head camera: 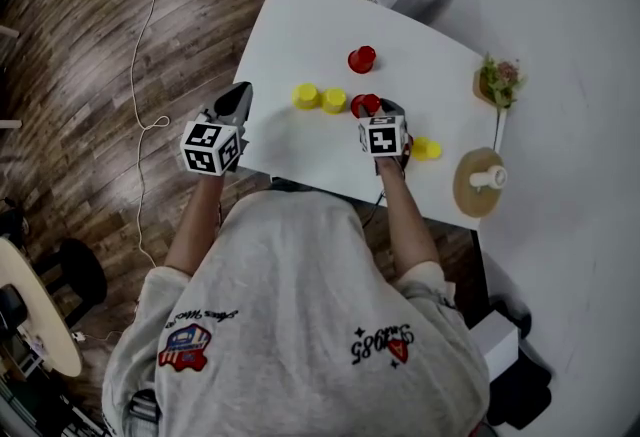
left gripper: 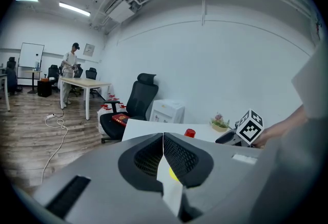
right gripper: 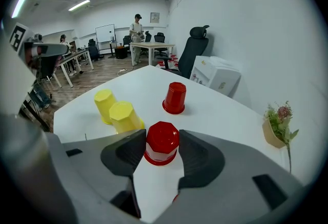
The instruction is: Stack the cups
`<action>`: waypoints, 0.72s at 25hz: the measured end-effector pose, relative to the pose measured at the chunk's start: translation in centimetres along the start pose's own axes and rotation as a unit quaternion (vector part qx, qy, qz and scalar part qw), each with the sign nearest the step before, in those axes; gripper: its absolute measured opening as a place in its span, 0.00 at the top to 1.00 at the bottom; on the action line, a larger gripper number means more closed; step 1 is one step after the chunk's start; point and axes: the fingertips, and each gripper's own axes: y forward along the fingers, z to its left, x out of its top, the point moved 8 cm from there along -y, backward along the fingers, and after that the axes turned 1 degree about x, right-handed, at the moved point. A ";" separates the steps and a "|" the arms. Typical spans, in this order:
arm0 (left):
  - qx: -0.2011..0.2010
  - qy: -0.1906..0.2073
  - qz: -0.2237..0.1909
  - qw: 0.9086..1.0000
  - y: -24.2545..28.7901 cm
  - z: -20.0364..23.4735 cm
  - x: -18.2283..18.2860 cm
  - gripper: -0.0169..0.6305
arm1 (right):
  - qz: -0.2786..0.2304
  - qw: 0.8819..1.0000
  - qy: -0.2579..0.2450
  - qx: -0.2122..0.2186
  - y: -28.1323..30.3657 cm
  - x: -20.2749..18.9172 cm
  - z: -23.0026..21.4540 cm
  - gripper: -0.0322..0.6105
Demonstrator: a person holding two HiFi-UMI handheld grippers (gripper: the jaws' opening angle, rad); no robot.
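In R gripper (right gripper: 162, 147) view, red cup (right gripper: 162, 138) clamped

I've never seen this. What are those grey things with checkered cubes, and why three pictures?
No robot here: a person holds a hand-held gripper, two-jawed tongs with a marker cube, in each hand. One picture comes from a camera on the person's head; the other two from cameras riding on the grippers. On the white table stand yellow cups, a far red cup and a plant. The right hand-held gripper is closed on the near red cup; the left hand-held gripper is shut and empty.
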 end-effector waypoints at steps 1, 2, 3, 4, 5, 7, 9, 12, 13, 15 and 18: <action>0.002 -0.001 0.000 1.000 -0.1 0.1 -0.1 0.96 | -0.004 1.000 -0.003 0.004 0.0 0.2 0.3 0.63; 0.003 -0.001 0.000 1.000 -0.3 0.3 -0.1 0.96 | 0.001 1.000 -0.006 0.006 0.2 0.1 0.4 0.63; 0.005 -0.002 -0.001 1.000 -0.4 0.4 -0.2 0.96 | 0.010 1.000 -0.008 0.008 0.3 -0.3 0.5 0.63; 0.006 -0.002 -0.001 1.000 -0.5 0.5 -0.2 0.96 | 0.014 1.000 -0.011 0.009 0.4 -0.4 0.7 0.63; 0.007 -0.003 -0.001 1.000 -0.5 0.5 -0.2 0.96 | 0.012 1.000 -0.015 0.010 0.4 -0.2 0.8 0.63; 0.008 -0.004 0.000 1.000 -0.6 0.6 -0.2 0.96 | 0.006 1.000 -0.022 0.014 0.3 0.1 1.1 0.63; 0.007 -0.005 0.000 1.000 -0.6 0.6 -0.2 0.96 | 0.018 0.999 -0.025 0.017 0.4 -0.3 1.3 0.63; 0.006 -0.005 0.000 1.000 -0.6 0.6 -0.2 0.96 | 0.018 0.999 -0.027 0.019 0.3 -0.1 1.7 0.63; 0.006 -0.005 0.000 1.000 -0.6 0.6 -0.2 0.96 | 0.019 0.999 -0.026 0.021 0.3 -0.1 1.8 0.63; 0.005 -0.004 0.000 1.000 -0.5 0.5 -0.3 0.96 | 0.022 0.999 -0.024 0.024 0.3 -0.2 1.8 0.63; 0.005 -0.004 0.001 1.000 -0.4 0.5 -0.4 0.96 | 0.015 0.999 -0.023 0.030 0.3 0.1 1.7 0.63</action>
